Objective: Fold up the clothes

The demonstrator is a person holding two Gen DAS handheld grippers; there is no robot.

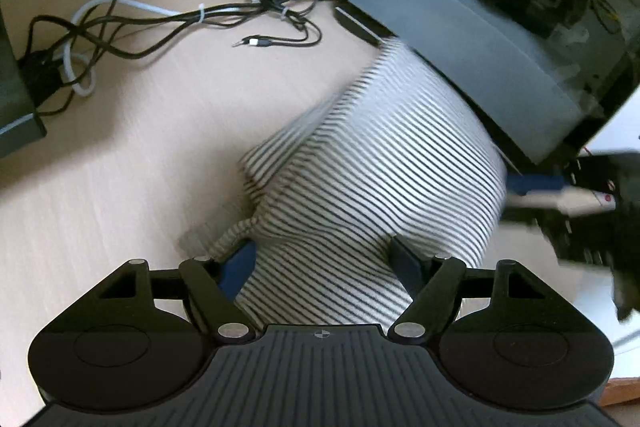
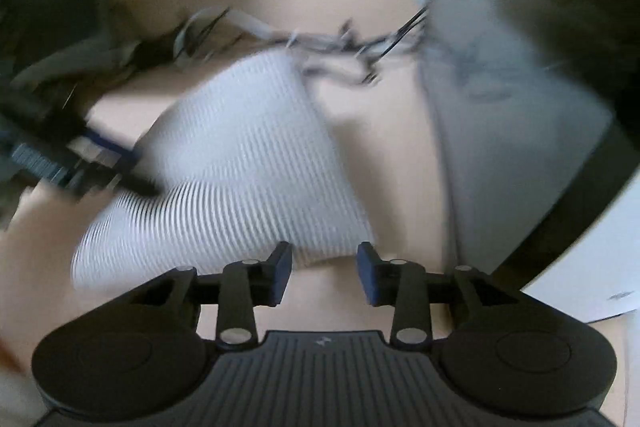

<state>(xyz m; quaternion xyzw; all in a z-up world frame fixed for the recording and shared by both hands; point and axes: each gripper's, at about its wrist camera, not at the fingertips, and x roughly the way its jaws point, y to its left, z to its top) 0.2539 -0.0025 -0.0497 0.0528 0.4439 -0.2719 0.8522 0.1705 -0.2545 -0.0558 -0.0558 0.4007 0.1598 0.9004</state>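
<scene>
A white garment with thin dark stripes [image 1: 372, 163] lies folded on the pale wooden table [image 1: 120, 147]. My left gripper [image 1: 324, 259] is open, its blue-padded fingers spread wide over the garment's near edge, with a bunched corner by the left finger. In the right wrist view, which is blurred by motion, the garment [image 2: 240, 179] lies ahead and to the left. My right gripper [image 2: 324, 273] is open and empty, just past the garment's near edge over bare table. The left gripper [image 2: 100, 163] shows at the garment's left side.
A tangle of black and white cables [image 1: 180, 15] lies at the back of the table. A dark computer case [image 1: 500, 27] stands close behind the garment at the right. A dark box [image 1: 16, 99] sits at the far left. The right gripper [image 1: 580, 195] shows at the right edge.
</scene>
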